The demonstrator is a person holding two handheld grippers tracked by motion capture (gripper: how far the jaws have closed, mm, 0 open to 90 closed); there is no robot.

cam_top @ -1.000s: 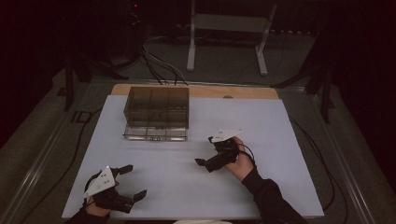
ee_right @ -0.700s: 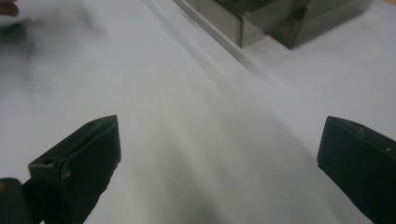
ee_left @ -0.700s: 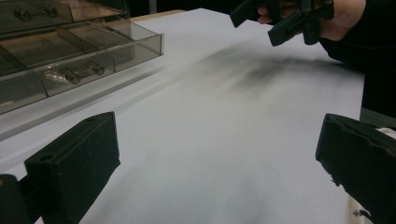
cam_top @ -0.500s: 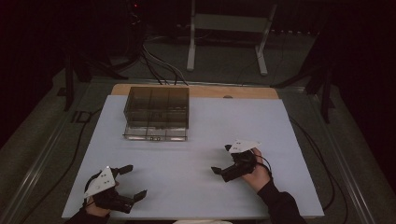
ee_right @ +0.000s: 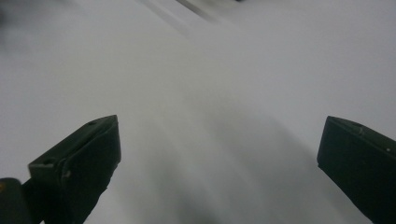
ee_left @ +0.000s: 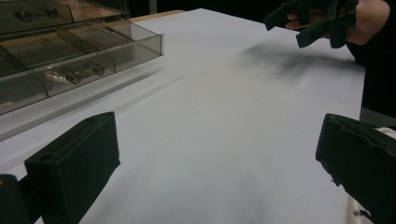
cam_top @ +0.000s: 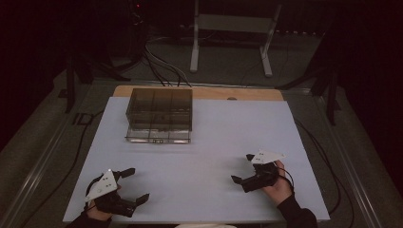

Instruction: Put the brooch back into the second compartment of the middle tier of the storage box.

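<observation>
While the left gripper [cam_top: 127, 186] sits unmoved at the near left corner, jaws spread and empty, the clear compartment box [cam_top: 159, 115] stays at the far left of the white sheet [cam_top: 214, 142], small metal parts inside; the right gripper [cam_top: 243, 168], wide open and empty, has drawn back from the box toward the near right edge; likely retreat after a drop-off, or rest.

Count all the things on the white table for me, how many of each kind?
Clear smoky plastic box with compartments: 1
Black two-jaw tools held in hands: 2, left tool, right tool
Total: 3
</observation>
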